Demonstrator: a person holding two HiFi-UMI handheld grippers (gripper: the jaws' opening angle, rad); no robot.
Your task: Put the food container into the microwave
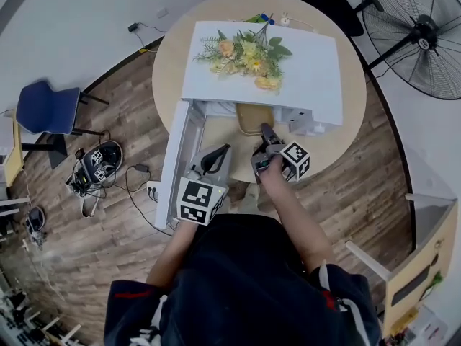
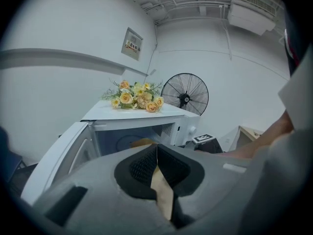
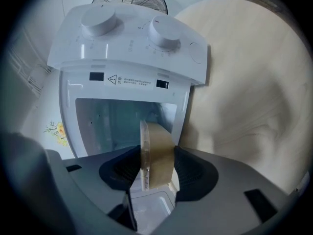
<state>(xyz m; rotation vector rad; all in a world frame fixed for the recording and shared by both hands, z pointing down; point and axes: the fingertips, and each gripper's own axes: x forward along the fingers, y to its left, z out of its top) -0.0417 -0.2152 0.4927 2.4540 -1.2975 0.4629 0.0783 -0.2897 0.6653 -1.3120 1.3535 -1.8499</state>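
Status: food container (image 1: 255, 117) at the microwave (image 1: 310, 78) mouth.
My right gripper (image 1: 265, 137) pinches its rim, opening straight ahead; left gripper (image 1: 220, 153) jaws together, empty.

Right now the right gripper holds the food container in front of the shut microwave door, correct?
No: the head view shows the microwave door open, swung out to the left. The right gripper does hold the food container in front of the microwave.

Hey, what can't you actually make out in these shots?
- Food container contents: seen only edge-on in the right gripper view, small and half inside in the head view.
- Microwave dial print: too small, right gripper view.
- Most of the cavity: left gripper body blocks it, left gripper view.
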